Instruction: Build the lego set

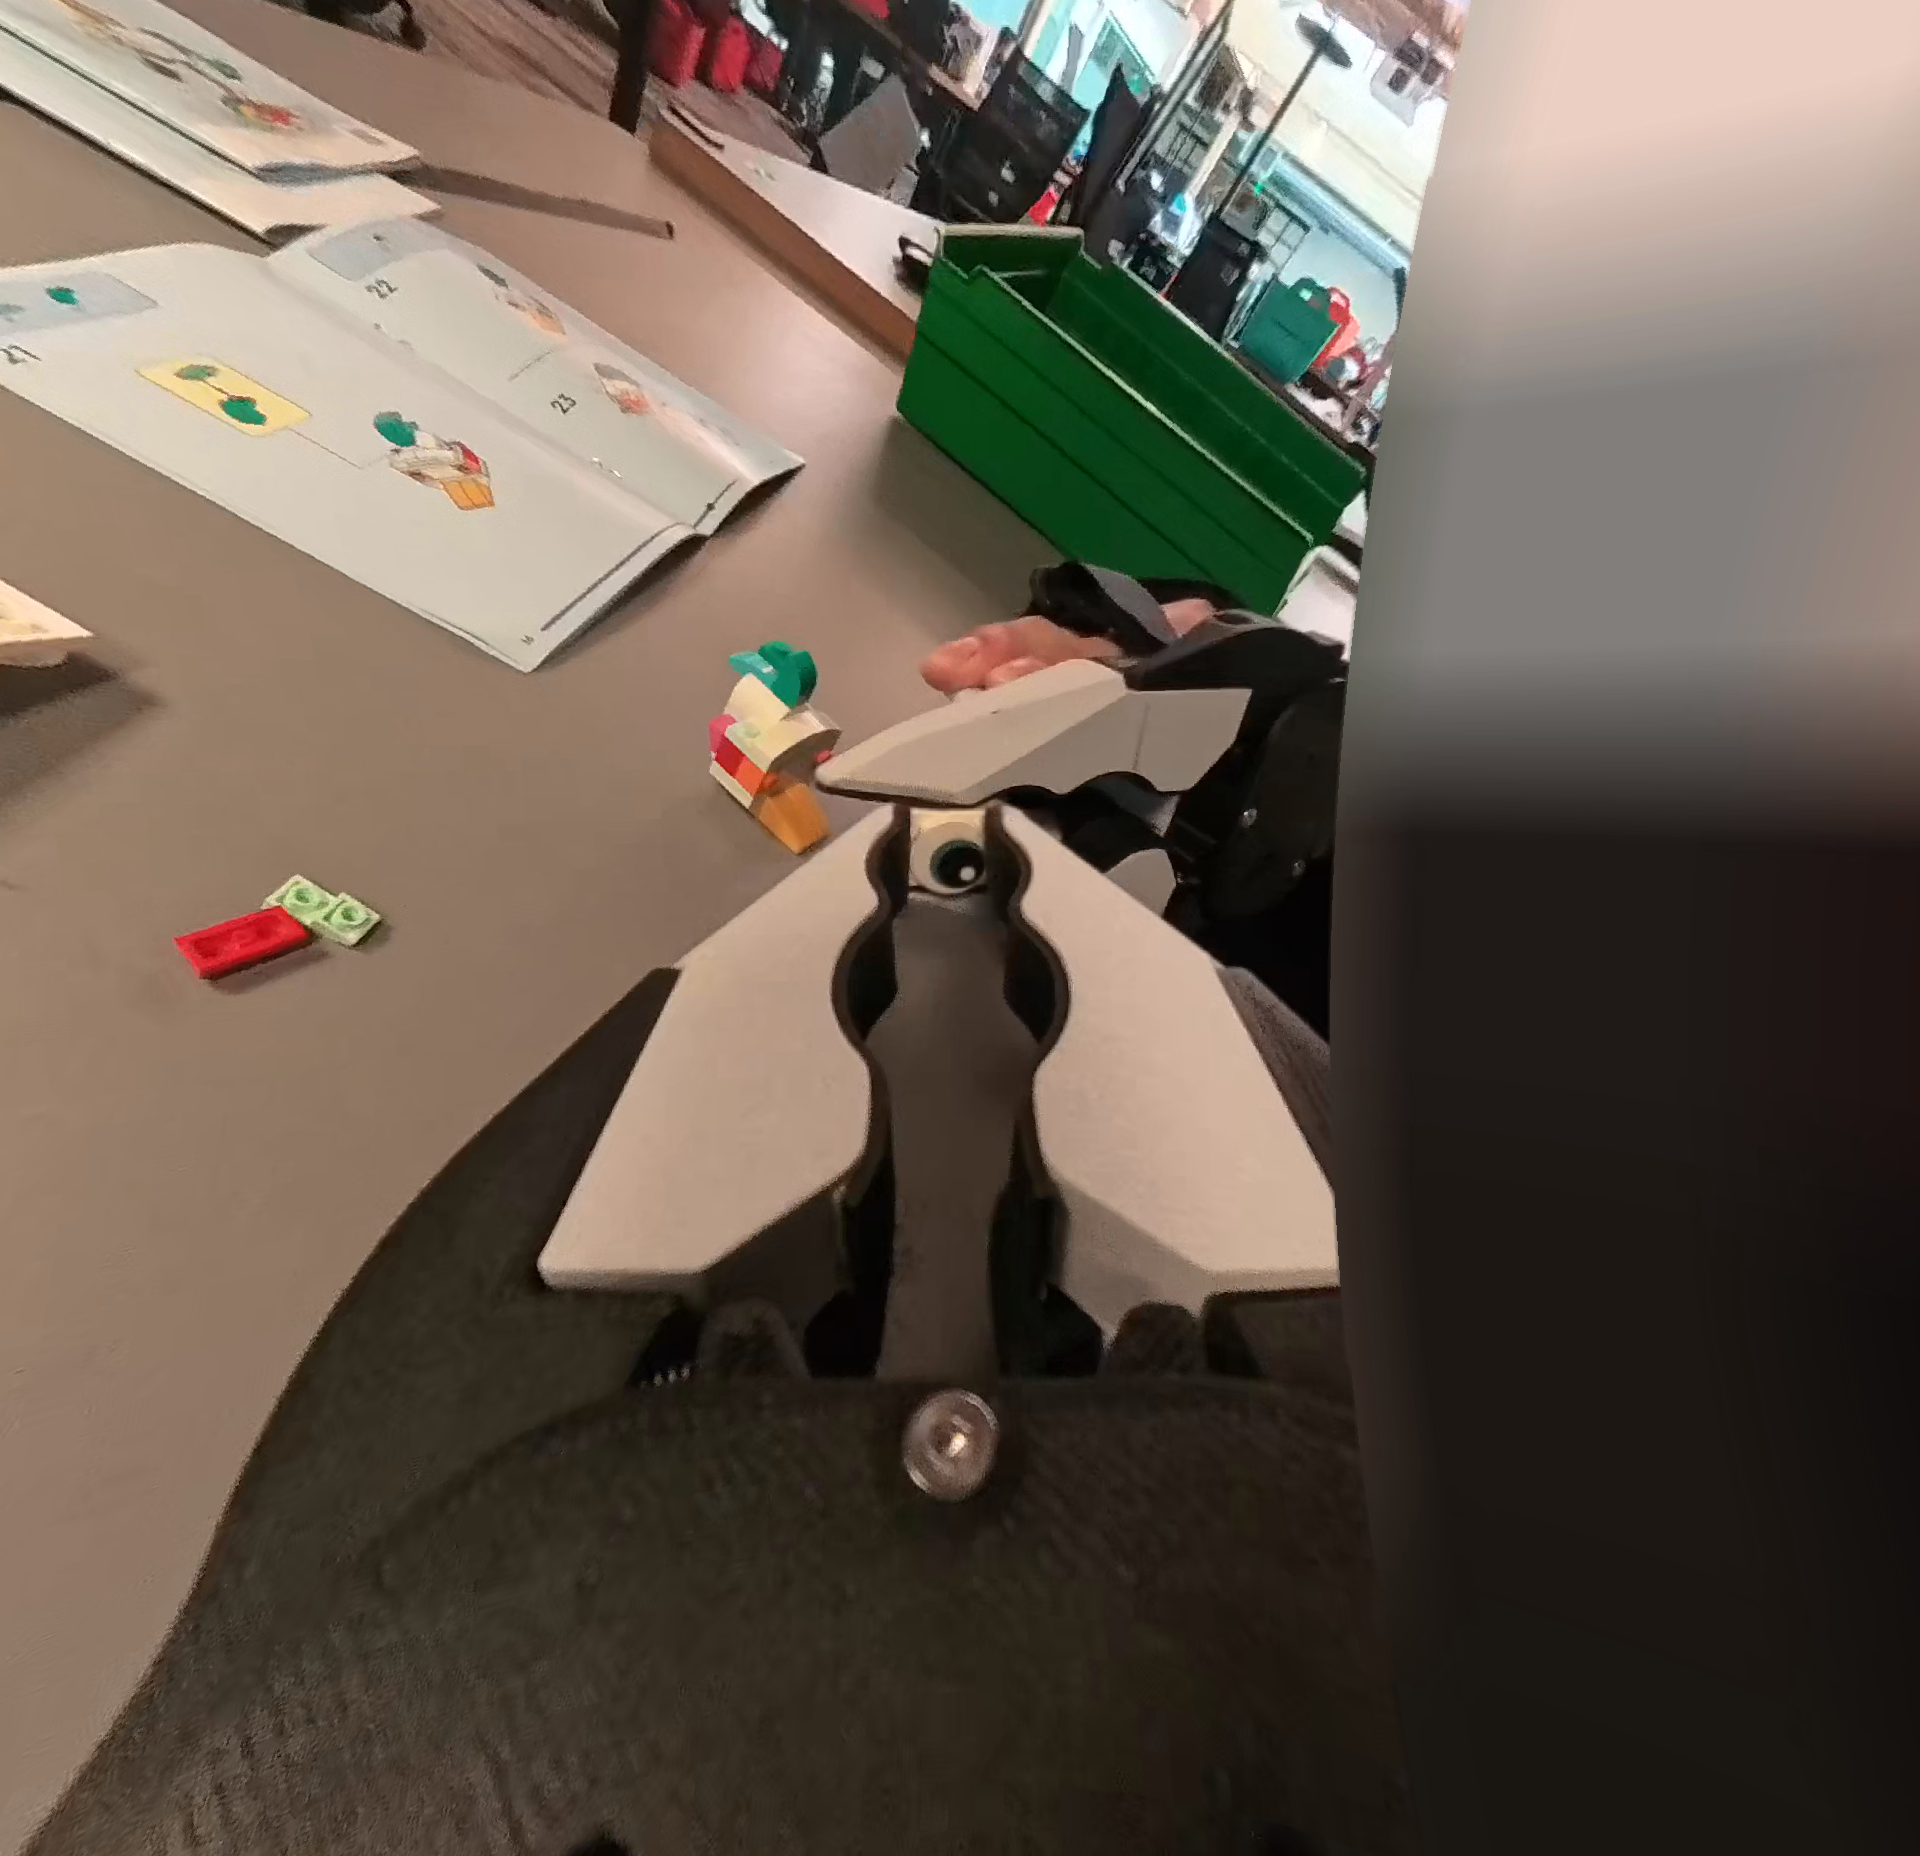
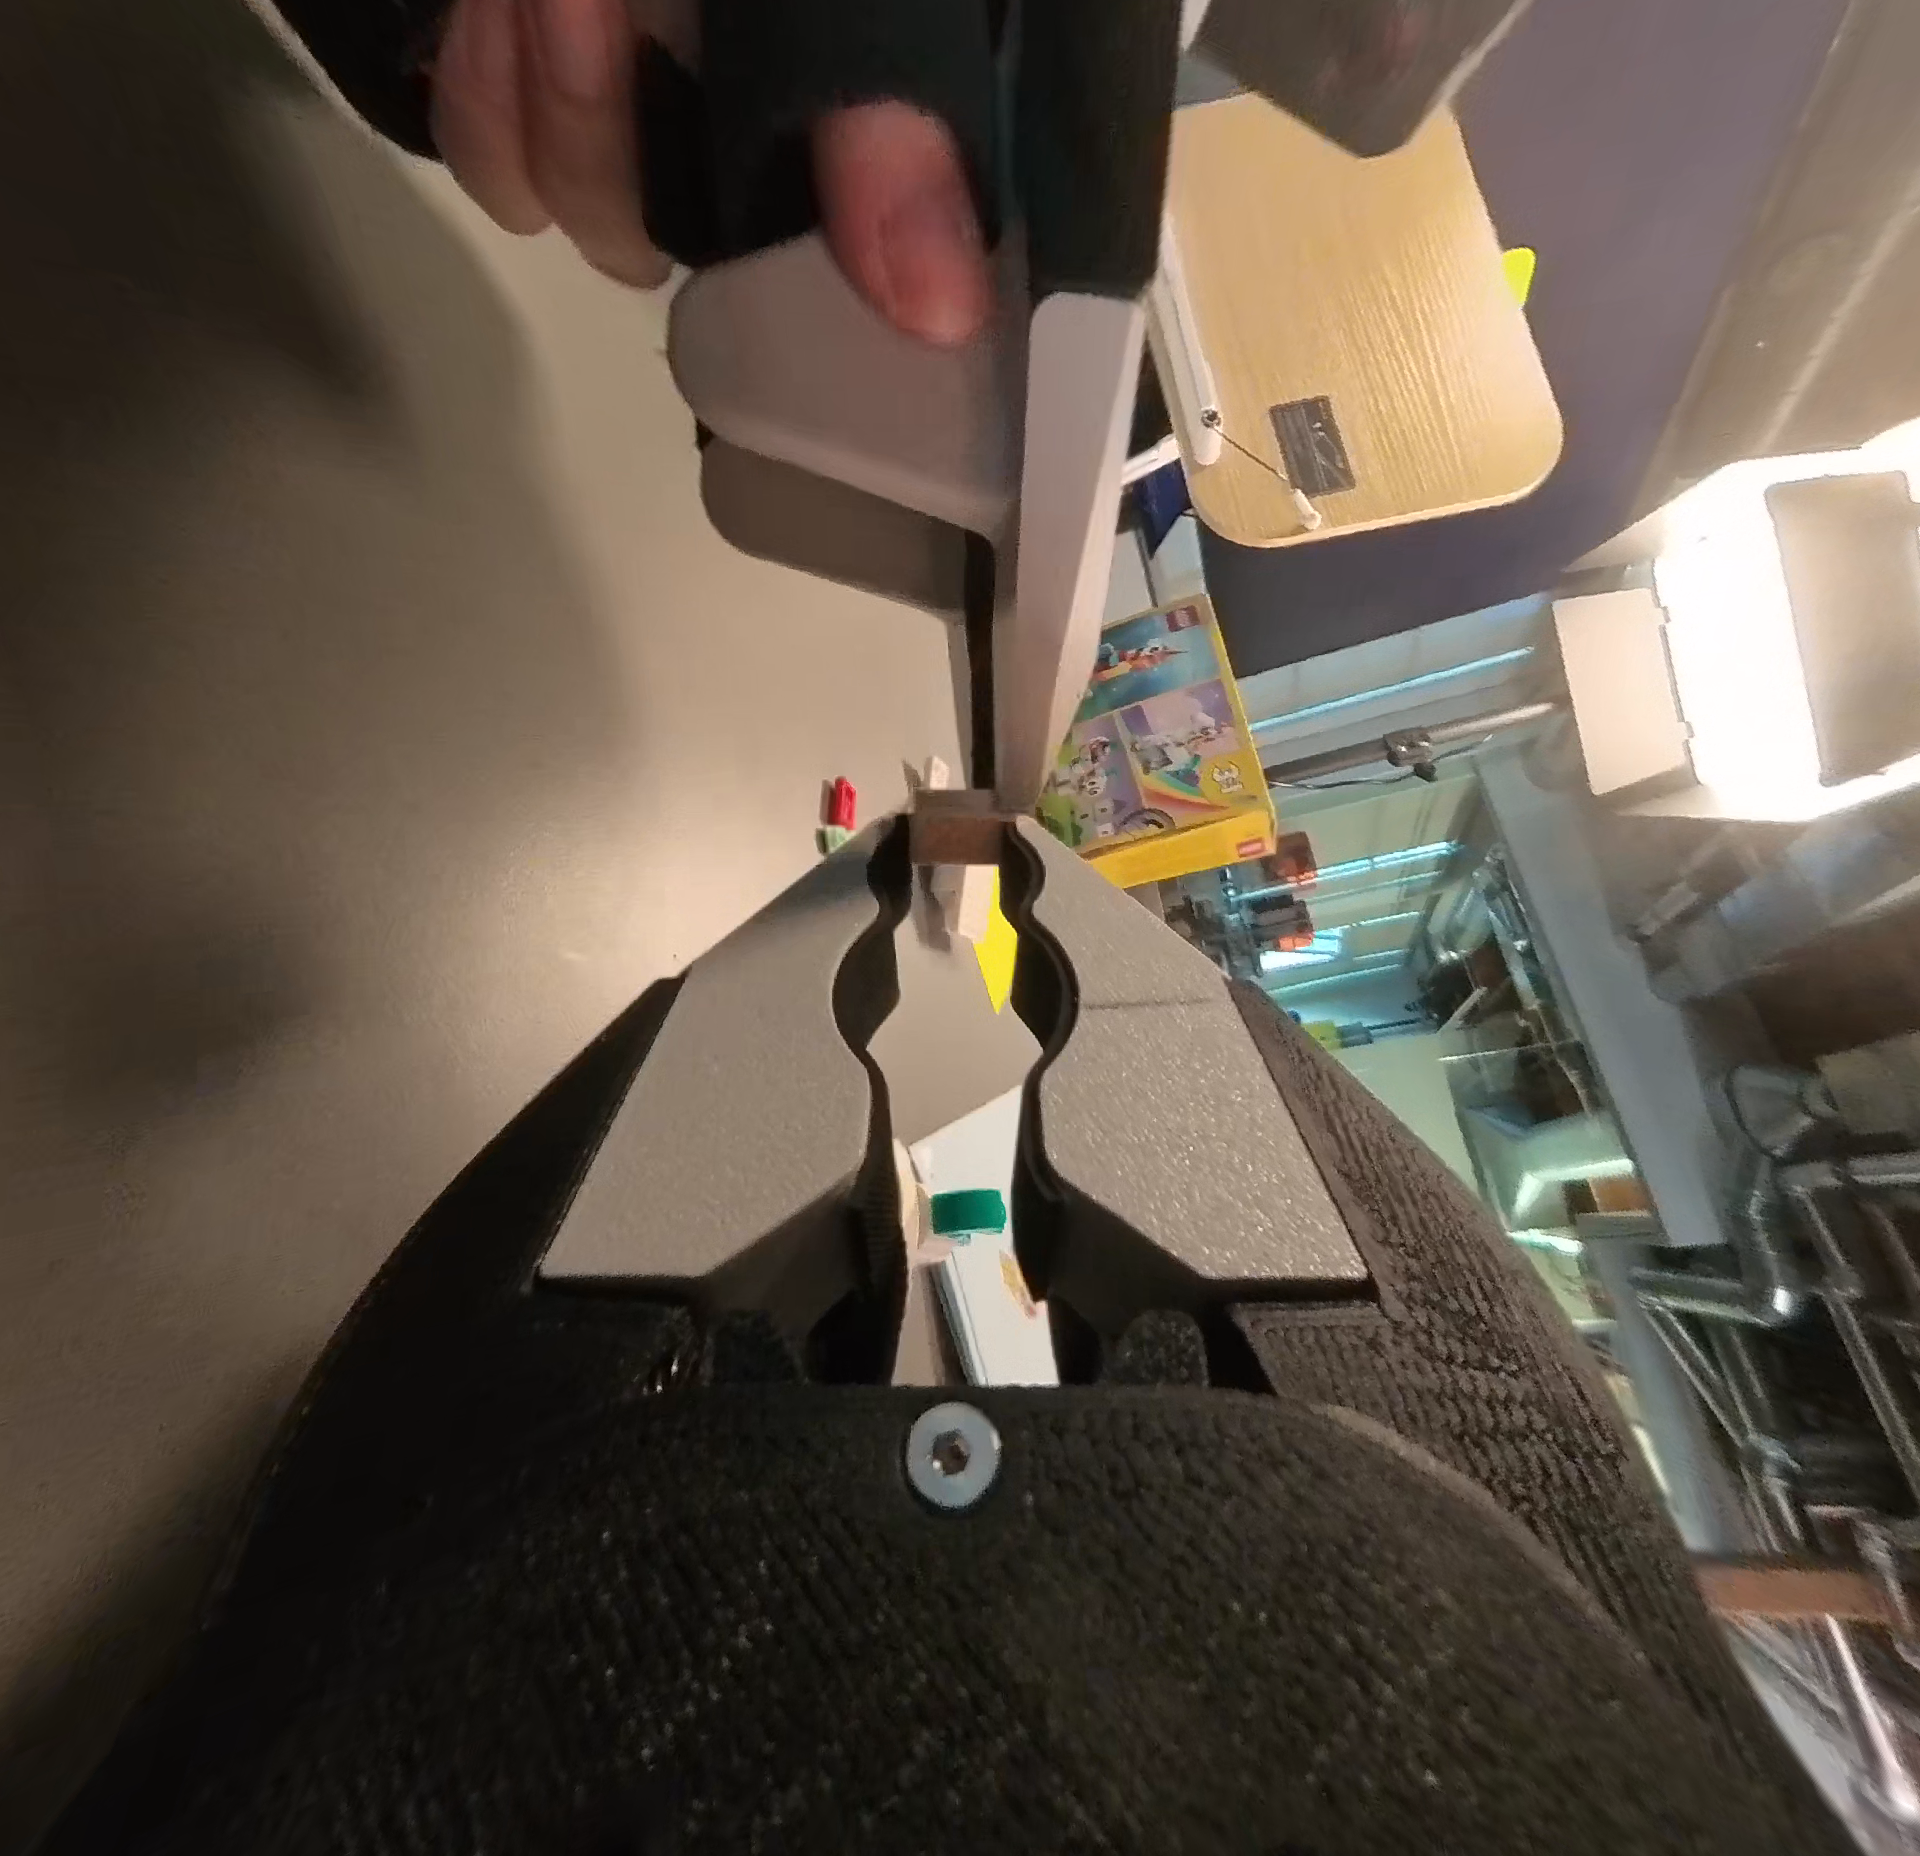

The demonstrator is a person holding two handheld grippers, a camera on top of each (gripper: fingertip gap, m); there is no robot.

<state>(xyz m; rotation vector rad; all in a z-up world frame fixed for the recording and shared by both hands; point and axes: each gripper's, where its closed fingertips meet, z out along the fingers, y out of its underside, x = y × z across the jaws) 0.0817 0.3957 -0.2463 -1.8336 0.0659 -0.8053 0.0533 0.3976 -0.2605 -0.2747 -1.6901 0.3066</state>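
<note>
My left gripper [image 1: 945, 842] is shut on a small white brick with a printed eye [image 1: 948, 863]. My right gripper [image 1: 836, 772] reaches in from the right and lies across the top of that brick. In the right wrist view my right gripper [image 2: 956, 832] is shut on a small shadowed brick [image 2: 954, 821], which seems to be the same one. The left gripper [image 2: 1000, 790] meets it from above. A small partly built model [image 1: 774, 757] of white, pink, orange and green pieces stands on the grey table [image 1: 468, 1027] just beyond the tips.
A red plate [image 1: 244, 944] and light green plates [image 1: 327, 907] lie to the left. An open instruction booklet [image 1: 416, 424] lies farther back. A green bin [image 1: 1122, 424] stands at the back right. A yellow set box [image 2: 1164, 757] stands at the table's far edge.
</note>
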